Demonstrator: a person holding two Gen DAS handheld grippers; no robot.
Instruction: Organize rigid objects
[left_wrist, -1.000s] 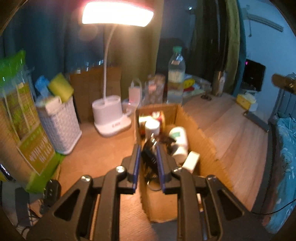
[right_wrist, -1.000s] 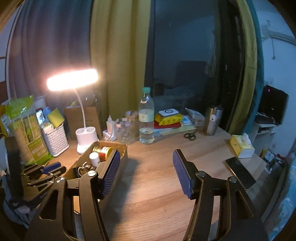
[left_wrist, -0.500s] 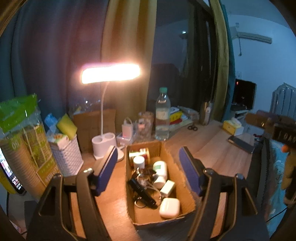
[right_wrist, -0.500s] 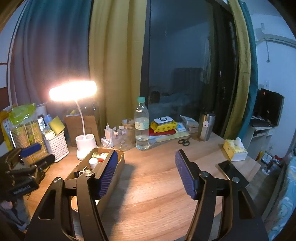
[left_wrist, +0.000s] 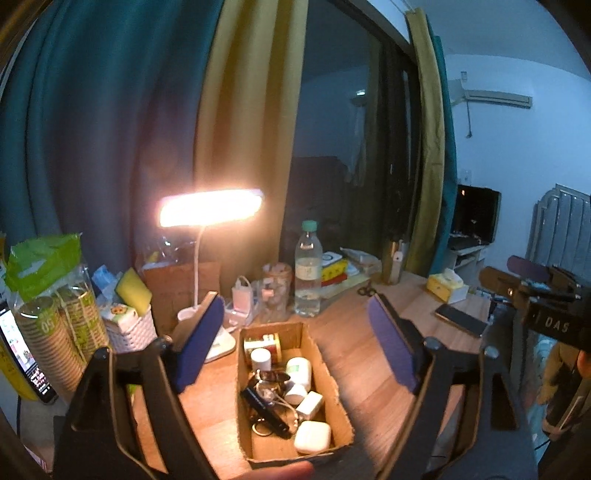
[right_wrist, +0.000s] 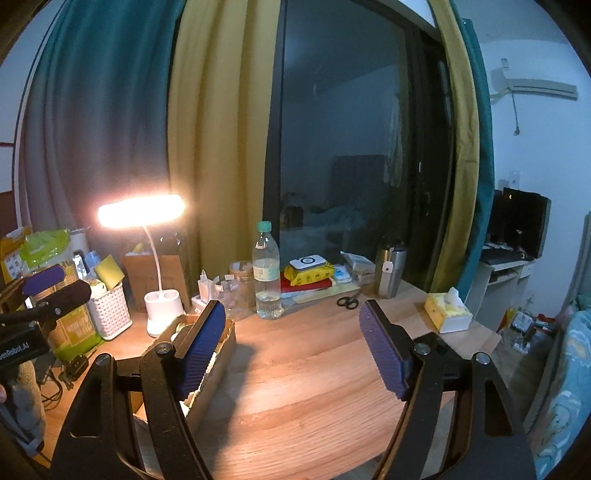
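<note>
Looking along your left tongs (left_wrist: 295, 345): the jaws have just been opening and now stand wide, both blue pads bare, nothing between them. They hang above the cardboard box (left_wrist: 334, 387), which sits on the wooden worktop (left_wrist: 369, 373) directly ahead and below. Inside the box: a white earbud case (left_wrist: 312, 437) at the near end, a black stick-shaped item (left_wrist: 264, 408) lying diagonally over what looks like a ring of keys (blurred, not certain), a white bottle with a green label (left_wrist: 298, 370), a small white-capped bottle (left_wrist: 260, 359), and a tin (left_wrist: 263, 343) at the far end. A lit desk lamp (left_wrist: 210, 208) stands just left of the box; a white woven basket (left_wrist: 129, 332) further left. A water bottle (left_wrist: 308, 269) stands behind the box. A phone (left_wrist: 461, 320) lies face up on the worktop at right. Your right tongs (left_wrist: 532, 280) show at the right edge.

Looking along your right tongs (right_wrist: 291, 345): these jaws have also just been opening and stand wide, empty, over bare worktop (right_wrist: 303, 369). The cardboard box (right_wrist: 221, 354) lies at lower left, partly hidden behind the left pad. Scissors (right_wrist: 349, 300), a steel tumbler (right_wrist: 389, 271) and a tissue box (right_wrist: 447, 312) sit toward the far right. Your left tongs (right_wrist: 51, 286) show at the left edge.
</note>
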